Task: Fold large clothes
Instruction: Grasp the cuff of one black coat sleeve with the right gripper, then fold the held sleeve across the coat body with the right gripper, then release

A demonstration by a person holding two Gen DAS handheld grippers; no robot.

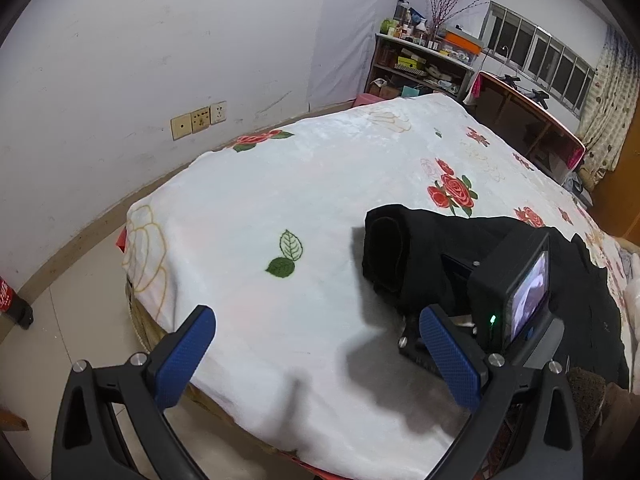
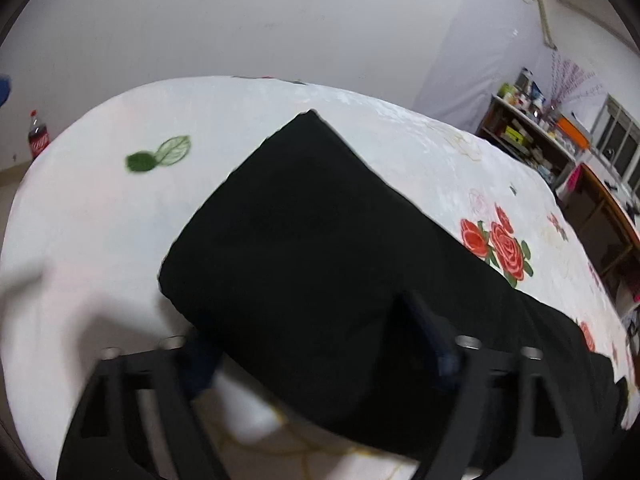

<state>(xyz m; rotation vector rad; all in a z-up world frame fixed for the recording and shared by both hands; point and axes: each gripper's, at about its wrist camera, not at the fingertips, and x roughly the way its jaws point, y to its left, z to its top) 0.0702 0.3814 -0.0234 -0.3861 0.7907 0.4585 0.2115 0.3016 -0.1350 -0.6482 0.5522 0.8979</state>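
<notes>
My left gripper (image 1: 316,356) gapes wide, empty, lower frame; my right gripper (image 2: 320,344) straddles the black garment (image 2: 304,240), blurred, fingertips buried, grip unclear

There is one bed (image 1: 280,184) with one white flower blanket (image 1: 320,168). One black piece of clothing (image 2: 304,248) lies on it. There are two grippers, one cola bottle (image 1: 8,296), one shelf (image 1: 420,64).

One partly legible mark is seen: white Coca-Cola-style script on the red label of the cola bottle (image 1: 5,294) (image 2: 38,140) on the floor; letters too small and blurred to be spelled out.
</notes>
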